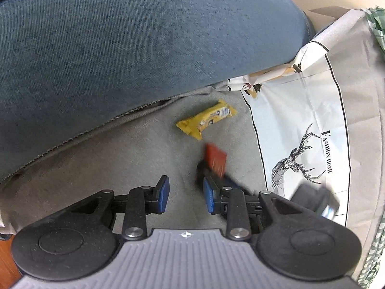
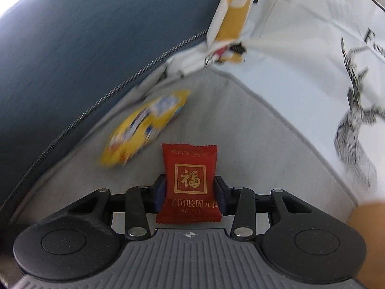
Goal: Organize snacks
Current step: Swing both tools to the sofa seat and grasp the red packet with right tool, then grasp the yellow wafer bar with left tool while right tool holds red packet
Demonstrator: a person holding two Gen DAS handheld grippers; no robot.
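- Grey fabric of a sofa seat (image 1: 134, 149) runs under both grippers, with a blue cushion (image 1: 134, 38) rising behind it and a white cloth printed with a deer (image 1: 296, 130) lying to the right.
- Nearest, in the right wrist view, the right gripper (image 2: 190, 190) has its jaws clamped on the sides of 1 red snack packet (image 2: 190, 180), which stands upright between the pads, clear of the seat as far as I can tell.
- Beside it, the left gripper (image 1: 184, 193) hangs over bare fabric with its jaws partly apart and nothing between them.
- Farther off, 1 yellow snack packet (image 1: 207, 118) lies flat on the seat near the cushion seam, touched by neither gripper.
- Judged from this, the sorting is underway: 1 packet is picked up but not yet placed, and 1 is left to collect.
- No tray, box or other destination shows, so how many are already sorted cannot be told.
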